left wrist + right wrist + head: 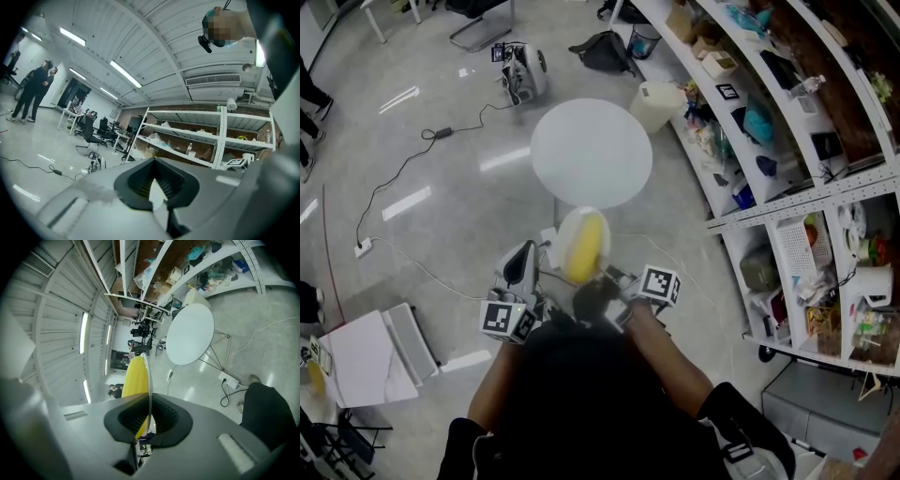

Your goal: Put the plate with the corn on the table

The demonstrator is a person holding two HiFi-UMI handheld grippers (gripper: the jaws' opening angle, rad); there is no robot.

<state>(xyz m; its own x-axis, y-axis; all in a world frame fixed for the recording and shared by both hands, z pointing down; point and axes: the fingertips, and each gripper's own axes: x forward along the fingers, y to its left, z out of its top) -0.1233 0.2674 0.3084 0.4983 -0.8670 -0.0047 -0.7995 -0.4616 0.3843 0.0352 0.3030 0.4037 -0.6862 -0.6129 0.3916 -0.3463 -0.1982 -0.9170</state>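
In the open floor area short of the round white desk (pixel 591 153), we find the plate (pixel 569 225) off every surface, carried in front of the person's body. The corn (pixel 587 247), a yellow cob, lies on it.

Right gripper (pixel 605 277): clamped on the near rim of the plate. In the right gripper view the thin white edge of the plate (pixel 149 380) runs straight between the two dark pads, with the corn (pixel 133 376) on its left face. The hold appears firm and the cob seated.

Left gripper (pixel 523 267): just beside the plate on its left and, as far as we can see, not touching it. Its jaws are drawn together. A pale sliver shows in the narrow gap between the pads, and we cannot identify it.

Status of task: pick-up is complete and the load is in transit. Placement is not done. The desk top is bare and stands ahead of the plate, apart from it, with floor (pixel 441 187) visible between them in the head view. The shelving (pixel 787 141) stands to the right.

Outstanding, in our judgement: close the remaining gap, bring the plate over the desk top, lower it flat, then release the right gripper. The cob could roll if the plate tips during the set-down.
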